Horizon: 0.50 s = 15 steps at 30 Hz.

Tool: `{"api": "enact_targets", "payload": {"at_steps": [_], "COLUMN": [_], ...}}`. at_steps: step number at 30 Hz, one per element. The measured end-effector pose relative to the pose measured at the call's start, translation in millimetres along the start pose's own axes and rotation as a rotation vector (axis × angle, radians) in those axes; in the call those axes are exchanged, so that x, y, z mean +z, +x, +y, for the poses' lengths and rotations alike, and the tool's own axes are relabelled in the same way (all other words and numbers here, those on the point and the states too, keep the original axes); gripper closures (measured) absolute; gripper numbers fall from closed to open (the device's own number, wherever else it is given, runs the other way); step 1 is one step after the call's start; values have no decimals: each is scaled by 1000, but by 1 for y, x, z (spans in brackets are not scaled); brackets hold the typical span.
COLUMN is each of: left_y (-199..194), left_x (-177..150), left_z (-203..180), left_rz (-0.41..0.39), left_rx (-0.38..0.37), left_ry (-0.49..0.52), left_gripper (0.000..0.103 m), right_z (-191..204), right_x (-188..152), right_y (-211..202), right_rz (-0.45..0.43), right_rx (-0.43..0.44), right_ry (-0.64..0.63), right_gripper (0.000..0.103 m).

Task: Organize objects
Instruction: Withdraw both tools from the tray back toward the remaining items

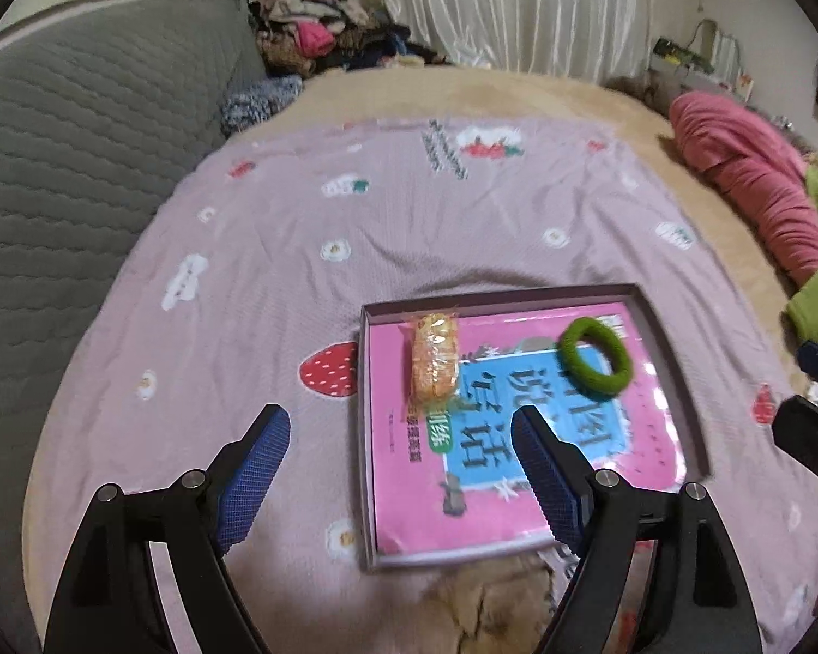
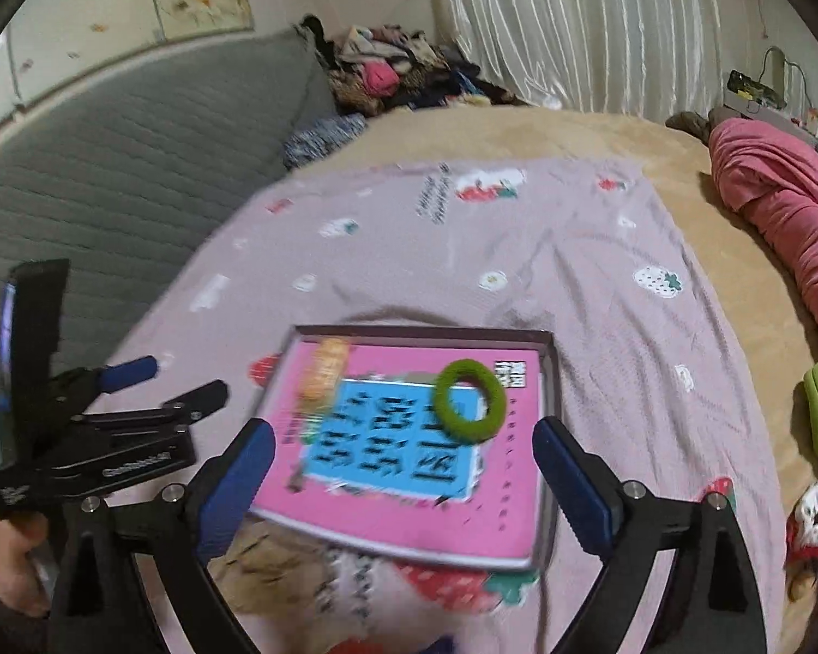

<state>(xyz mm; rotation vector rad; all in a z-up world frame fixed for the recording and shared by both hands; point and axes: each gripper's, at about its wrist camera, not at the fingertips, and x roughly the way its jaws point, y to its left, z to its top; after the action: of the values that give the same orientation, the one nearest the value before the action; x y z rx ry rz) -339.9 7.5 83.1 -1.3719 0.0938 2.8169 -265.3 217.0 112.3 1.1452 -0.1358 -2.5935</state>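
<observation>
Box (image 1: 676,359), a shallow open tray on the strawberry-print cloth (image 1: 311,207), already holds 3 things: we see a pink book (image 1: 425,496) lying flat across its floor, a wrapped orange snack (image 1: 435,362) on the book near the far left corner, and a green hair tie (image 1: 595,357) on the book toward the far right. We judge the sorting largely done. A red-and-white scrunchie (image 2: 812,520), possibly next, lies outside on the cloth, though blur blocks certainty. Our left gripper (image 1: 403,452) and right gripper (image 2: 403,455) both hang above the box, jaws spread, holding nothing.
</observation>
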Motion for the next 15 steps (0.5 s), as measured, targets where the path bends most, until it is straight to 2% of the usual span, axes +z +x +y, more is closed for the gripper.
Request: {"api": "enact_targets", "payload": {"at_steps": [10,15], "left_y": [-107,-152], "left_x": [-46,-68], "left_z": [12,11], "left_rz": [-132,-206], "left_rx": [-12,9], "left_ry": [-26,-22], "left_gripper": [18,18], "right_z": [35,45], "right_x": [-36,-51], "right_y": [-113,-158], "right_rz": [-128,-192], "right_rx": [49,84], "right_ry": [-40,-39], "right_gripper": [4,3]}}
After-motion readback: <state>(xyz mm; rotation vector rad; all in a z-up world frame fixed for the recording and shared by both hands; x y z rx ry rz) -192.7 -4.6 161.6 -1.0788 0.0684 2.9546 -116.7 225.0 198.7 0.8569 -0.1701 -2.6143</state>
